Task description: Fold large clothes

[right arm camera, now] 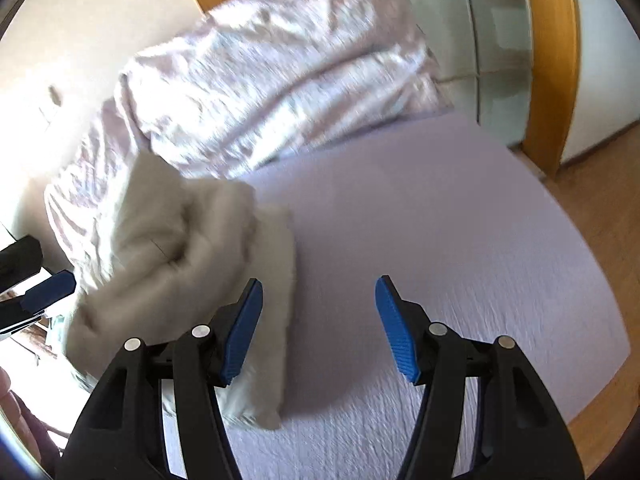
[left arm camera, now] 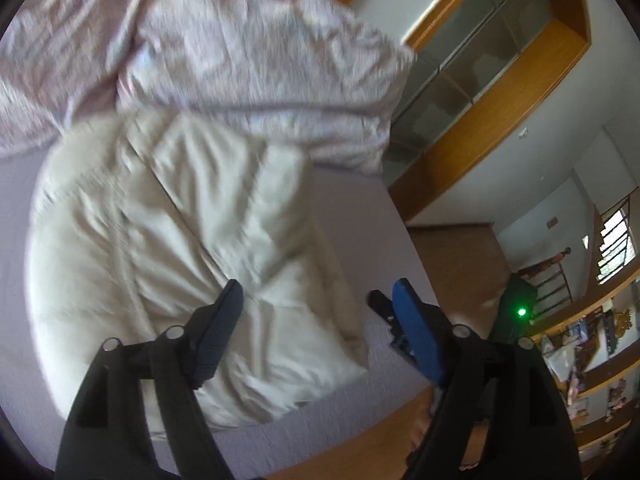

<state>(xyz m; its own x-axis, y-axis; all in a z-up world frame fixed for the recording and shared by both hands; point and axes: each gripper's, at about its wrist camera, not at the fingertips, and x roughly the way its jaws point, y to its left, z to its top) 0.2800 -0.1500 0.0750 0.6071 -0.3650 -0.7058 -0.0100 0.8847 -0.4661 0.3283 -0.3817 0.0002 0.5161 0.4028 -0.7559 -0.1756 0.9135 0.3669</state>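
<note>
I see bare bed point(right arm camera: 460, 240) right of the cream cloth point(right arm camera: 192, 248), free to pass; beyond the cloth a rumpled duvet point(right arm camera: 272, 80) blocks the way.

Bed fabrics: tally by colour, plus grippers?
Cream garment: 1
Pink patterned duvet: 1
Lilac sheet: 1
Grippers, both open and empty: 2, left gripper and right gripper
Total: 5

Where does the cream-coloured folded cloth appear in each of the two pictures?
Left wrist view: cream-coloured folded cloth fills the centre-left, on the lilac bed sheet.
Right wrist view: it lies left of centre, beside the jaws.
Shared landmark: the crumpled pink-white duvet lies just beyond it.
</note>
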